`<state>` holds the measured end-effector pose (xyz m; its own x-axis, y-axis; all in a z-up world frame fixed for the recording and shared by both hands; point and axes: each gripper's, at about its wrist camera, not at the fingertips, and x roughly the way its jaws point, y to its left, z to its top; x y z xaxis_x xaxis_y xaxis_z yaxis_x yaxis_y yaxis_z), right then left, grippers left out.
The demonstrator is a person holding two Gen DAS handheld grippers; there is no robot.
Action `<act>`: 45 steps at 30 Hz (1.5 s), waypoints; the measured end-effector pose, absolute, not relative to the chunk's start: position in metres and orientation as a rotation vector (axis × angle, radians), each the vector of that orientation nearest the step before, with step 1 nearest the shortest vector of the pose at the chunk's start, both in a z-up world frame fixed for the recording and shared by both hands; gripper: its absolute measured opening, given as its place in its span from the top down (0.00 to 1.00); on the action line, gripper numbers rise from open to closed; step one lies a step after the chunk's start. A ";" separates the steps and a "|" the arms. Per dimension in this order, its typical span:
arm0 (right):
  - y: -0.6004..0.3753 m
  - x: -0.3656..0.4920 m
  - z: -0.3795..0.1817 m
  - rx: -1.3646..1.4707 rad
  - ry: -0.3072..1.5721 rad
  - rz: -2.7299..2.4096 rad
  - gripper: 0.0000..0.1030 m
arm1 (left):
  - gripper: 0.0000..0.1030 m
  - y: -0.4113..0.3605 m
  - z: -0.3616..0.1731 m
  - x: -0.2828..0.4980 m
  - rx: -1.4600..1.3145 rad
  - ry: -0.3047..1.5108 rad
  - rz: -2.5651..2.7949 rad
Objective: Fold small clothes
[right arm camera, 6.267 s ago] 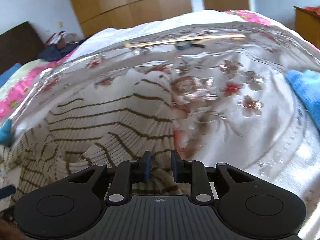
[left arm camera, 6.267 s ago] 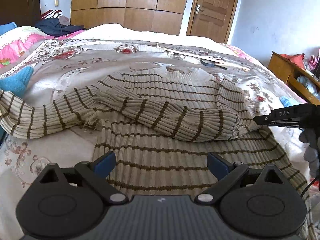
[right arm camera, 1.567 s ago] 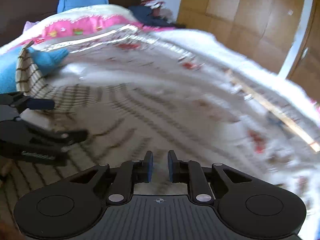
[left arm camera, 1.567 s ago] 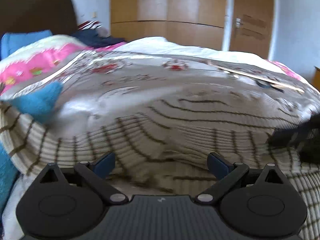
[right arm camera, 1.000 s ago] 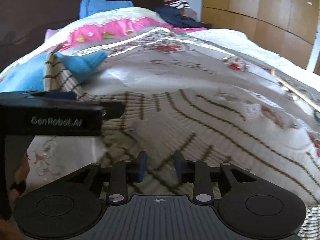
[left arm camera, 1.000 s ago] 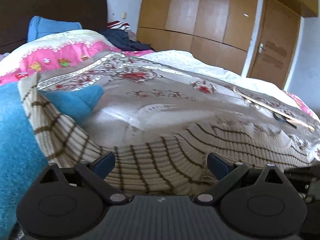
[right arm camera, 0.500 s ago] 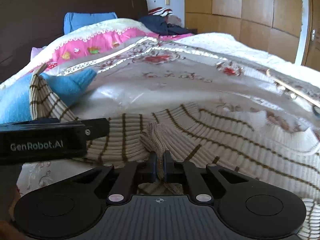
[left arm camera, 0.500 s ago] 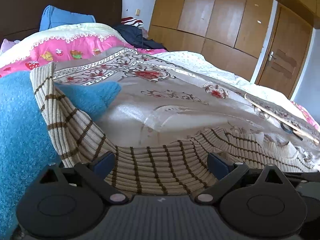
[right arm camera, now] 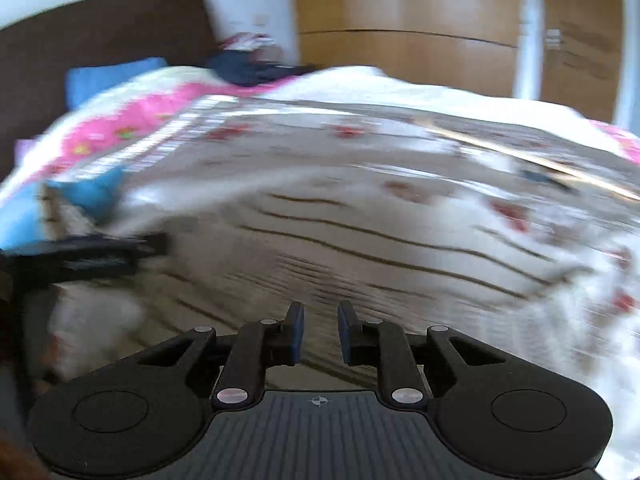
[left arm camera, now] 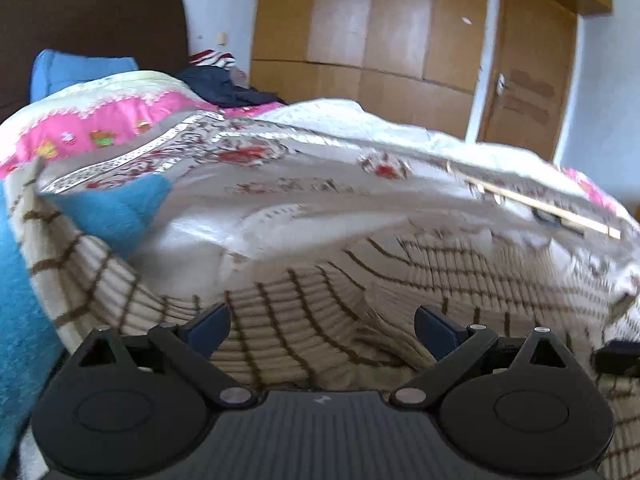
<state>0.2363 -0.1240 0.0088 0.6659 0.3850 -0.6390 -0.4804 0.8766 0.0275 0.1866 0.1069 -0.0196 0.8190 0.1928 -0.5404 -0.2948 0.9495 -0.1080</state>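
A cream sweater with thin brown stripes [left arm camera: 400, 280] lies spread on the flowered bedspread [left arm camera: 320, 200]. One sleeve [left arm camera: 60, 248] runs off to the left over a blue cloth [left arm camera: 108, 208]. My left gripper [left arm camera: 320, 322] is open wide just above the sweater near the sleeve's root, gripping nothing. In the blurred right wrist view the sweater [right arm camera: 360, 248] fills the middle. My right gripper [right arm camera: 320, 336] hovers over it with its jaws opening, and a narrow gap shows with no cloth pinched. The left gripper [right arm camera: 80, 256] appears as a dark blur at the left.
A long wooden stick [left arm camera: 540, 208] and a small dark item lie across the bed's far right. A pink quilt [left arm camera: 100, 120], a blue pillow [left arm camera: 76, 72] and a pile of dark clothes [left arm camera: 228, 88] sit by the headboard. A wardrobe and a door stand behind.
Half a second ago my right gripper pinched a raised fold of the sweater. It has let go, its jaws have parted, and it has swung right. The left gripper shifted only slightly.
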 end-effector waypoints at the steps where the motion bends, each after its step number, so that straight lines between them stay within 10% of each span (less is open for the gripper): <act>1: -0.137 0.239 0.005 -0.150 0.689 0.437 0.81 | 0.00 0.105 -0.023 0.190 -0.183 0.571 0.261; 45: -0.125 0.246 -0.022 -0.156 0.699 0.327 0.66 | 0.00 0.109 -0.040 0.210 -0.155 0.630 0.352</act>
